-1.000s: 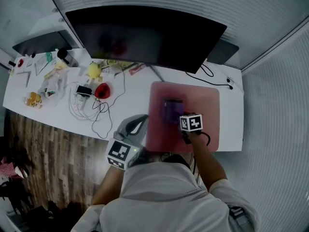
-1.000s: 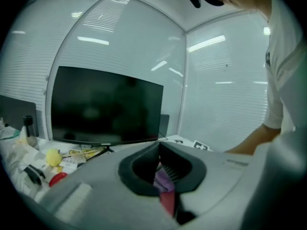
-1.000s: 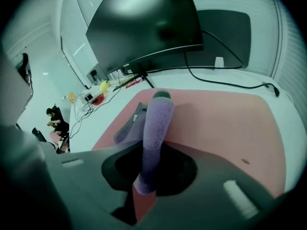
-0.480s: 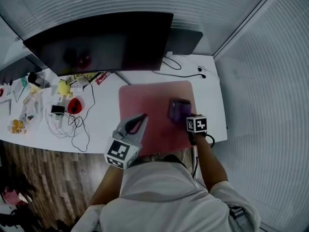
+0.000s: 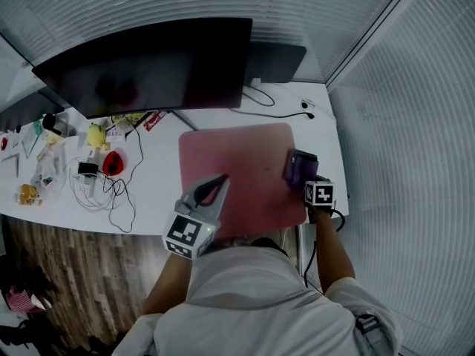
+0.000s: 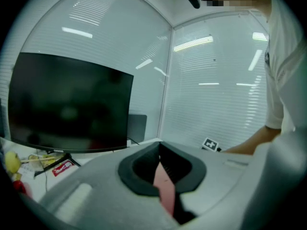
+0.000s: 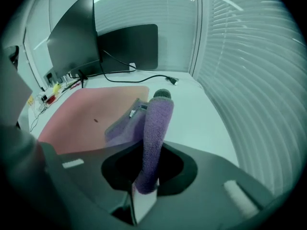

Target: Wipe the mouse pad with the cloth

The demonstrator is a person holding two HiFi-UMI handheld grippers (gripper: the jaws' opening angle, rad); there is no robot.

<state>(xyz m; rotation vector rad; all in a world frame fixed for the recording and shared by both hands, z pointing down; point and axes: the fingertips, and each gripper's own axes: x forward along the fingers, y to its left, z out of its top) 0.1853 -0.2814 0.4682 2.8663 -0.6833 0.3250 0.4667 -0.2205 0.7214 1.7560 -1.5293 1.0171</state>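
Observation:
A pink mouse pad [image 5: 237, 170] lies on the white desk [image 5: 159, 188] in front of the monitor. A purple cloth [image 5: 299, 166] rests on the pad's right edge, partly over the desk. My right gripper [image 5: 304, 176] is shut on the cloth [image 7: 154, 128], which runs up between its jaws and spreads onto the mouse pad [image 7: 91, 121] ahead. Over the pad's near left corner my left gripper [image 5: 220, 180] hovers, jaws together with nothing in them. In the left gripper view a strip of the pad [image 6: 164, 186] shows below the left gripper [image 6: 159, 147].
A large dark monitor [image 5: 141, 65] and a smaller dark screen [image 5: 276, 63] stand at the desk's back. A black cable [image 5: 278, 104] runs behind the pad. A red object [image 5: 113, 162], a yellow toy [image 5: 96, 134] and white cables [image 5: 100, 188] clutter the left. Blinds close the right side.
My right gripper has dragged the cloth from the pad's middle to its right edge. The left gripper has stayed over the near left corner. The head view has shifted.

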